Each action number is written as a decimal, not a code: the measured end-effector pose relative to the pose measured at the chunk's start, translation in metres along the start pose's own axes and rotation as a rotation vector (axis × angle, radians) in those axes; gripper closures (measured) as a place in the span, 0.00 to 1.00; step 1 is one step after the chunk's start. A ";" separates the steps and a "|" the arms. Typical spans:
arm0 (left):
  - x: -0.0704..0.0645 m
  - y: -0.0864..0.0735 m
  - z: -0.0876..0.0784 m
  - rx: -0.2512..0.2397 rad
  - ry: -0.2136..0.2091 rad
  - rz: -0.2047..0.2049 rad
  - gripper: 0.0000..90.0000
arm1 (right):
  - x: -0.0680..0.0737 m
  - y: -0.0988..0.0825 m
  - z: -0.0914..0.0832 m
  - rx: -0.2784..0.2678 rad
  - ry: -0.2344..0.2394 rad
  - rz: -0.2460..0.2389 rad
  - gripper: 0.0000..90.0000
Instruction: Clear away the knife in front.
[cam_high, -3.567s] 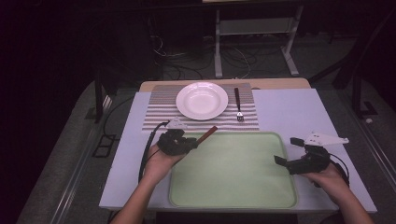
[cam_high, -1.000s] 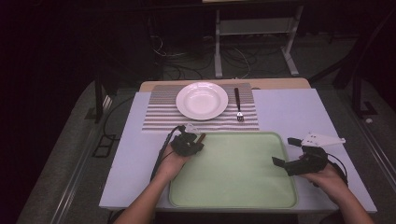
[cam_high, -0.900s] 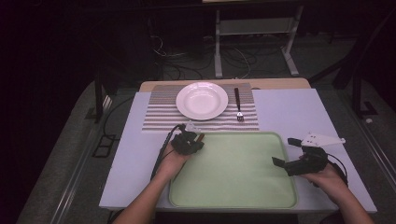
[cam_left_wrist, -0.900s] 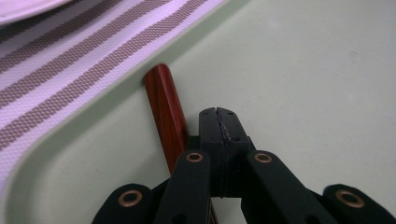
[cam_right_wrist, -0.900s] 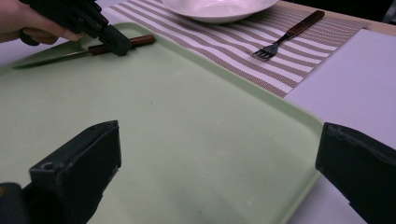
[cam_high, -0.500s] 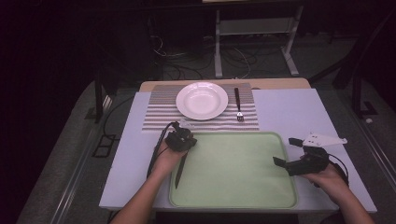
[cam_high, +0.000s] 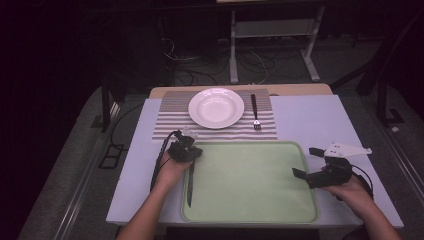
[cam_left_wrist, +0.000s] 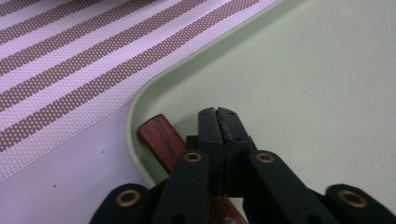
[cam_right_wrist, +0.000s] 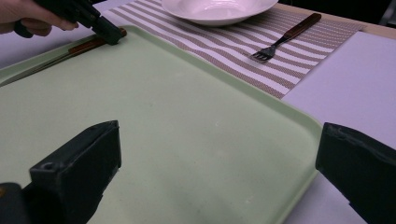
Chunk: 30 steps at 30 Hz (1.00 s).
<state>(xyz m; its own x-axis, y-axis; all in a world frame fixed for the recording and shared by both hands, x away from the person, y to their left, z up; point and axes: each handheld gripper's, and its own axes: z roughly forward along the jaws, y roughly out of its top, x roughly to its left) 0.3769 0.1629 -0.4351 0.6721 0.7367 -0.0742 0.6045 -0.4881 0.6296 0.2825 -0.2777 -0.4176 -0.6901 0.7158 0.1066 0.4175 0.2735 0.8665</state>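
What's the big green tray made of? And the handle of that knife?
The tray looks like plastic: pale green, matte and faintly speckled, with a smooth rounded rim. The knife handle looks like reddish-brown wood, smooth and slightly glossy, though coloured plastic is possible.

Pale green tray (cam_high: 250, 210) near; brown-and-white striped placemat (cam_high: 170, 122) far, under a white plate (cam_high: 216, 107). Reddish-brown wooden knife handle (cam_left_wrist: 161, 140); black tongs (cam_left_wrist: 218, 122); lavender surface (cam_high: 310, 117).

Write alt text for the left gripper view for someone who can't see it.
The left gripper's black jaws are closed over the corner of a pale green tray. A knife's reddish wooden handle lies beneath them against the tray's rim, beside a brown-and-white striped placemat.
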 end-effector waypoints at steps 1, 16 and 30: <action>0.000 0.000 -0.001 -0.009 -0.011 0.002 0.95 | 0.000 0.000 0.000 0.000 0.000 0.001 0.00; -0.016 -0.009 -0.053 -0.221 -0.180 0.086 0.47 | -0.001 0.000 0.000 0.001 0.001 0.005 0.00; -0.014 -0.034 -0.075 -0.294 -0.173 0.079 0.16 | 0.000 0.000 0.000 0.005 0.000 0.004 0.00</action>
<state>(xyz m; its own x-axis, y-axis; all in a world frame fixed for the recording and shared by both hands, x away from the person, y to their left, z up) 0.3151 0.2039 -0.3976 0.7897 0.5995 -0.1299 0.4151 -0.3662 0.8328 0.2828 -0.2778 -0.4181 -0.6888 0.7165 0.1100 0.4227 0.2738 0.8639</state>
